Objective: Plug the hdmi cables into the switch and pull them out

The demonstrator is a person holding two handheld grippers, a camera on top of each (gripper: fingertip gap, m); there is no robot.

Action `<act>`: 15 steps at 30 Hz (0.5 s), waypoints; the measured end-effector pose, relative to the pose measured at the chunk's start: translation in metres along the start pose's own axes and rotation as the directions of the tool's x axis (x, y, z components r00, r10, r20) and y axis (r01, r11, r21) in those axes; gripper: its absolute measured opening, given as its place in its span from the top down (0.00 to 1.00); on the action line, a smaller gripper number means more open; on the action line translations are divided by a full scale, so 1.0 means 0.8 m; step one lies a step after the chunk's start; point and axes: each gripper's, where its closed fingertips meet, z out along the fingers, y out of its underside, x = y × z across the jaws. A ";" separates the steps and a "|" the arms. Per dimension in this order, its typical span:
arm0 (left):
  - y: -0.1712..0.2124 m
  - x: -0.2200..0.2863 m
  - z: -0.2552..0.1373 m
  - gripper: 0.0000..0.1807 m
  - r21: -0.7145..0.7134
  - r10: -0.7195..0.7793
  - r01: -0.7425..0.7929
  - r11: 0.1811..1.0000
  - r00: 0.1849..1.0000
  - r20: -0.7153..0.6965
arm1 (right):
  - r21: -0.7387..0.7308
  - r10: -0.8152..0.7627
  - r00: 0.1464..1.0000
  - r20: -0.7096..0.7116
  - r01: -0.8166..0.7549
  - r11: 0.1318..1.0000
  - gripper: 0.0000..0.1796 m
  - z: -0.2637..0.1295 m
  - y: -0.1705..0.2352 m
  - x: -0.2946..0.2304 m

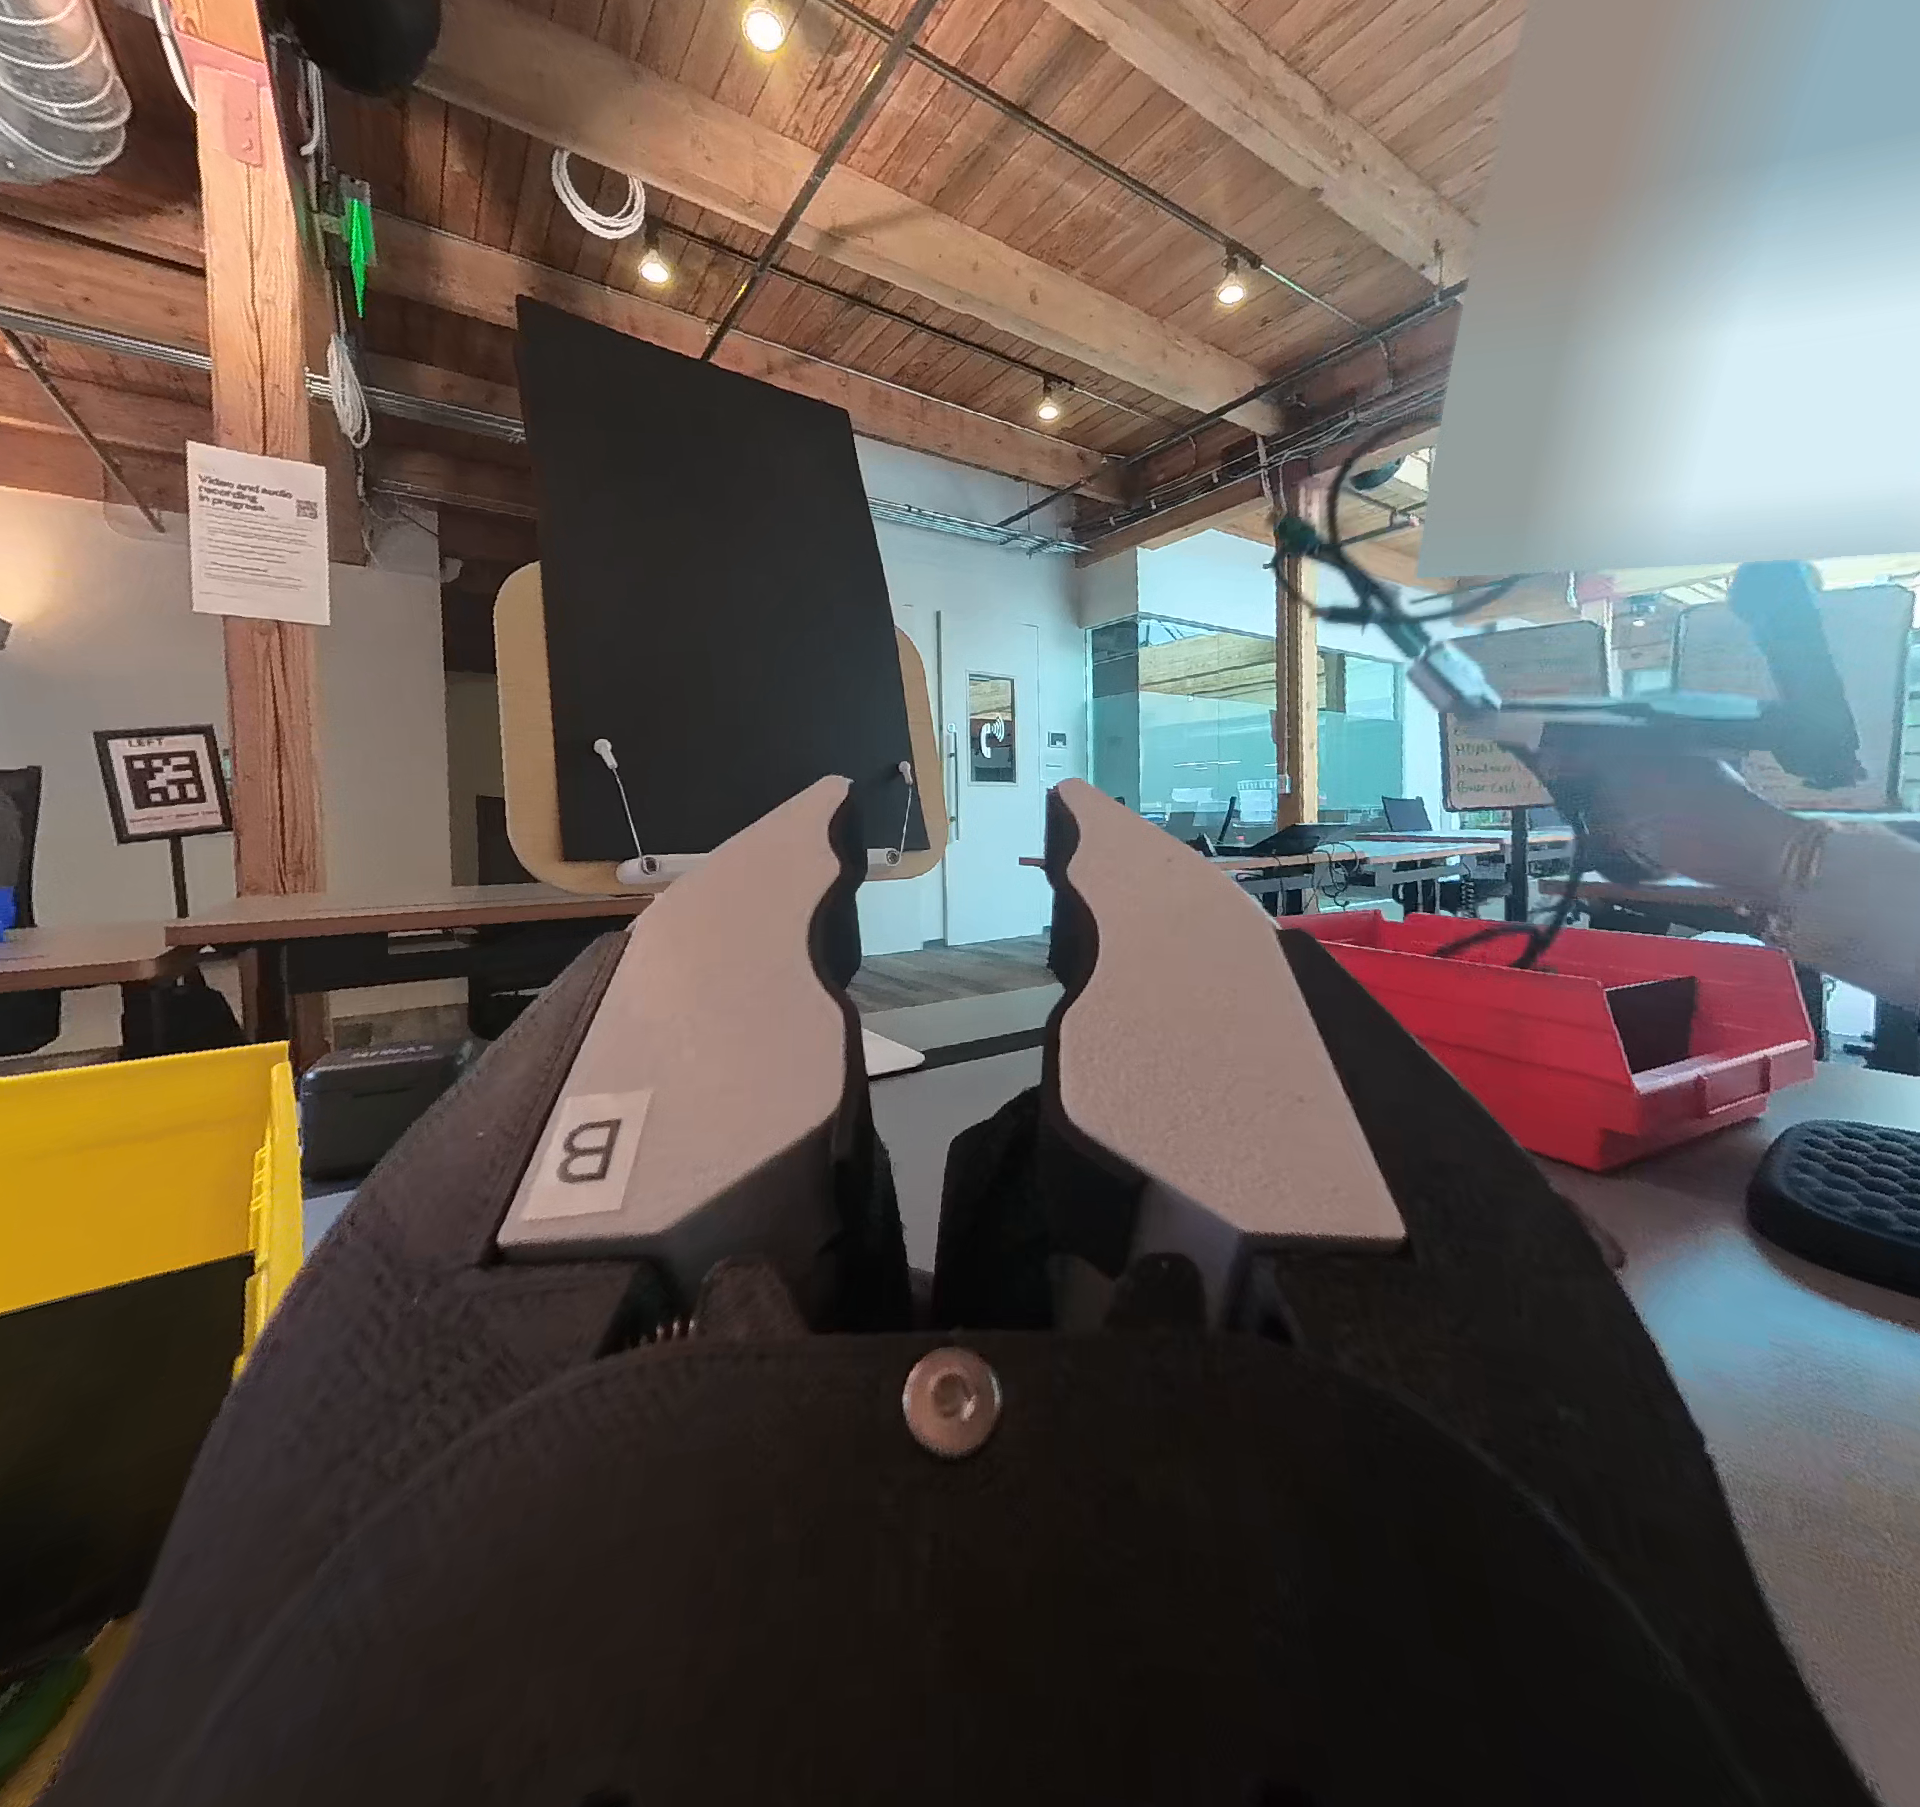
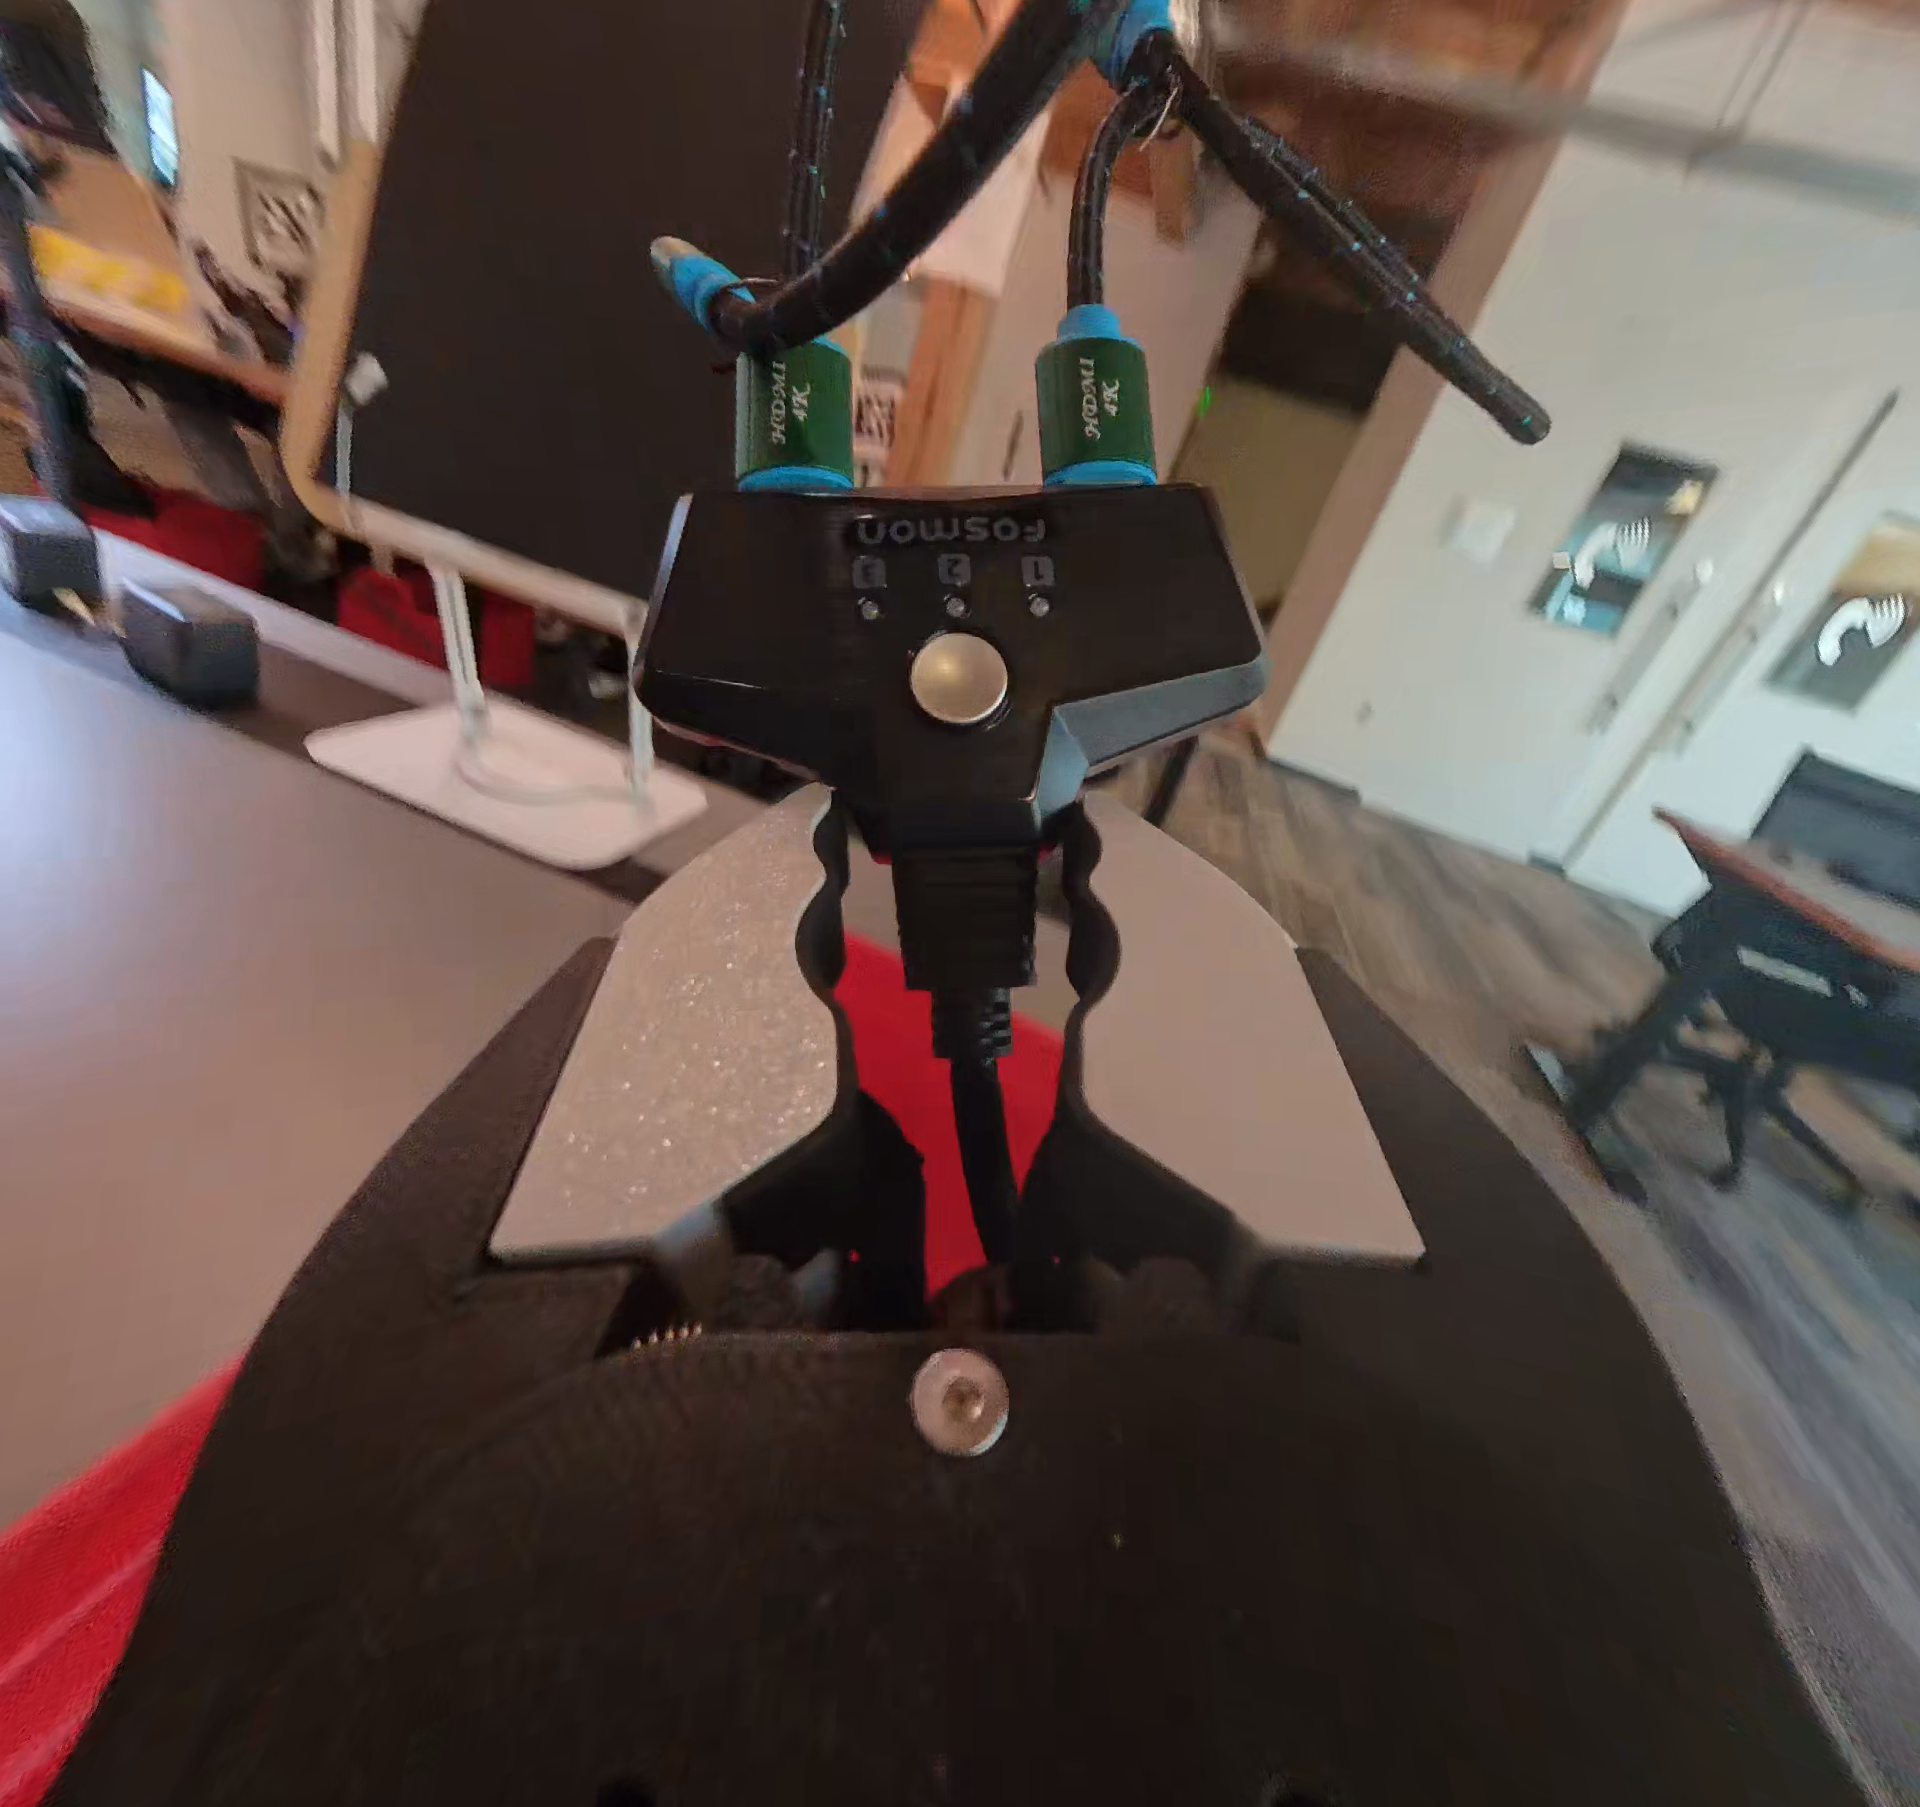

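Right gripper (image 2: 951, 827) clamping HDMI switch (image 2: 951, 635) by its tail stem, holding it aloft over red bin (image 1: 1558, 1009). Two green HDMI plugs (image 2: 795, 422) sitting seated in ports. Left gripper (image 1: 951, 827) gaping empty (well apart). Pulling straight along plug axis advisable, switch braced.

Wooden ceiling (image 1: 1039, 147), grey table (image 2: 208, 926).
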 end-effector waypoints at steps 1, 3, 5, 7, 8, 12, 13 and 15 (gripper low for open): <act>-0.001 0.000 0.000 0.82 0.004 0.002 -0.002 1.000 1.000 0.001 | -0.055 -0.006 1.000 -0.018 0.005 0.998 0.78 -0.002 0.019 -0.001; -0.002 0.000 -0.001 0.83 0.009 0.002 -0.002 1.000 1.000 0.001 | -0.162 -0.077 0.996 -0.046 0.069 0.984 0.78 -0.009 0.053 -0.006; -0.001 0.001 -0.001 0.83 0.006 0.004 -0.004 1.000 1.000 -0.001 | -0.261 -0.186 0.982 -0.021 0.175 0.949 0.78 -0.016 0.080 -0.017; -0.001 0.001 0.000 0.83 0.006 0.003 -0.003 1.000 1.000 -0.002 | -0.363 -0.263 0.964 0.043 0.260 0.895 0.78 -0.020 0.105 -0.031; -0.001 0.002 0.000 0.83 0.006 0.003 -0.003 1.000 1.000 -0.004 | -0.417 -0.287 0.955 0.079 0.293 0.860 0.78 -0.021 0.118 -0.037; 0.000 0.002 -0.001 0.83 0.003 0.006 -0.006 1.000 1.000 -0.003 | -0.681 -0.279 0.935 0.218 0.351 0.643 0.78 -0.034 0.181 -0.054; -0.001 0.002 -0.001 0.83 0.004 0.004 -0.004 1.000 1.000 -0.003 | -0.725 -0.240 0.943 0.231 0.331 0.604 0.79 -0.036 0.190 -0.057; -0.001 0.002 -0.001 0.83 0.008 -0.002 0.002 1.000 1.000 -0.005 | -0.812 -0.115 0.962 0.249 0.272 0.516 0.79 -0.043 0.205 -0.065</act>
